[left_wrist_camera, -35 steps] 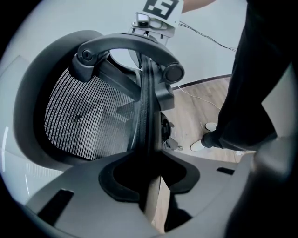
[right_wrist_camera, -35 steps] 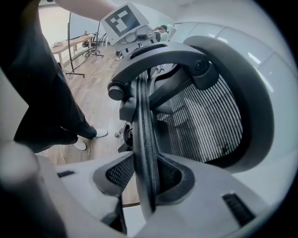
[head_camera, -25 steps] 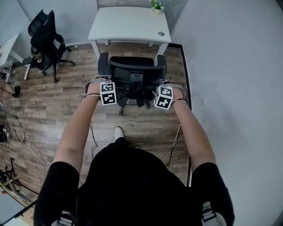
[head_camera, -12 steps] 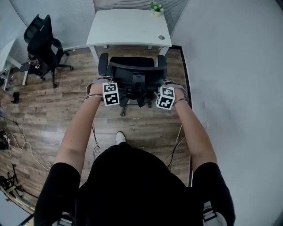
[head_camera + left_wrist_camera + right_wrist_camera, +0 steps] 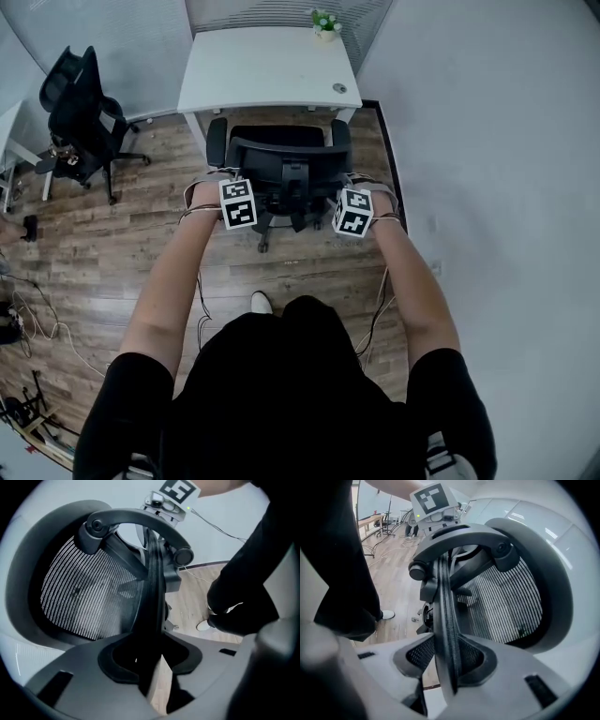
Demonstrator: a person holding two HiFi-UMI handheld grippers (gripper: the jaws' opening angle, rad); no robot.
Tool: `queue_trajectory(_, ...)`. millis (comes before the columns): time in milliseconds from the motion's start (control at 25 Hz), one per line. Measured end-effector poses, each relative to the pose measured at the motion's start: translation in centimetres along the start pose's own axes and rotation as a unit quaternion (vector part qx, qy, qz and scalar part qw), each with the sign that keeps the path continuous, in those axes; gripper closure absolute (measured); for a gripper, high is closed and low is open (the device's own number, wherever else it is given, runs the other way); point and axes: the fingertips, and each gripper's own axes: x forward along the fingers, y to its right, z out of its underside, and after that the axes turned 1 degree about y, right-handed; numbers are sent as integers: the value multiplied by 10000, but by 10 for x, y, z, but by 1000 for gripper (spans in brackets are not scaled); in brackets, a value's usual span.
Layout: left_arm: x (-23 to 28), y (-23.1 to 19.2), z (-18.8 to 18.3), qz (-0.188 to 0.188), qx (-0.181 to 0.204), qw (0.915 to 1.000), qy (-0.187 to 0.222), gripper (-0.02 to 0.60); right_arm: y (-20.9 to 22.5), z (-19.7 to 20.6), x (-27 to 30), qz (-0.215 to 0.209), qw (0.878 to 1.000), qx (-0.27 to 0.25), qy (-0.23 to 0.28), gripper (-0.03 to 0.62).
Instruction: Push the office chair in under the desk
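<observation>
Black mesh and a dark frame fill both gripper views. The left gripper and the right gripper each straddle one side edge of the backrest of the office chair, pads closed on the rim. The left jaws have just eased a touch wider, yet the rim sits between them; the right pair holds firm.

Over the last second the chair has rolled toward the white desk, and both hands have gone with it. The seat's front now meets the desk's near edge, whereas a moment ago a strip of wooden floor showed between them. The push looks well begun but not finished — most of the seat is outside.

The armrests stand just inside the desk's two near corners, so the fit seems tight and a skewed push could catch a desk leg. The wall runs close along the desk's right edge, leaving little room there. To the left the floor is open; a second chair and loose cables lie well apart. A potted plant sits at the desk's far edge.
</observation>
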Motion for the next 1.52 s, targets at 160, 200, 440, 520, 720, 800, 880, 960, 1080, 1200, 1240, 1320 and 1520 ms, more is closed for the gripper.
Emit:
queue_trajectory(160, 13, -8, 2, 6, 10, 10000, -16, 451, 7, 4, 14, 57, 10000, 55, 22, 456)
queue_trajectory(200, 14, -16, 5, 37, -15, 10000, -20, 451, 17, 1, 17, 43, 10000, 41, 19, 454)
queue_trajectory(440, 11, -70, 26, 255, -128, 9996, -68, 453, 71, -21, 24, -67, 9999, -84, 92, 454)
queue_trajectory(520, 11, -69, 32, 349, -174, 9992, -78, 449, 69, -26, 25, -124, 9998, -101, 135, 454)
queue_trajectory(720, 9, -82, 42, 363, -160, 9992, -77, 448, 79, -36, 27, -122, 9997, -103, 191, 454)
queue_trajectory(800, 10, -81, 43, 348, -115, 9993, -75, 447, 77, -37, 28, -83, 9997, -109, 211, 454)
queue_trajectory(880, 12, -81, 44, 350, -67, 9993, -76, 448, 76, -37, 29, -52, 9997, -107, 224, 454)
queue_trajectory(960, 12, -83, 44, 362, -35, 9993, -74, 446, 76, -38, 30, -46, 9997, -89, 236, 454)
queue_trajectory(1080, 13, -83, 45, 326, 32, 9994, -72, 446, 74, -38, 30, -27, 9997, -54, 235, 454)
queue_trajectory(1200, 14, -84, 45, 298, 102, 9995, -64, 445, 73, -38, 30, 28, 9998, -17, 203, 454)
queue_trajectory(1240, 14, -84, 45, 298, 125, 9995, -54, 445, 73, -39, 30, 57, 9998, -11, 195, 454)
queue_trajectory(1320, 14, -85, 46, 295, 170, 9994, -44, 443, 72, -39, 31, 63, 9998, 15, 184, 454)
queue_trajectory(1520, 12, -88, 46, 100, 237, 9996, 115, 428, 70, -43, 29, -79, 9996, 135, 225, 454)
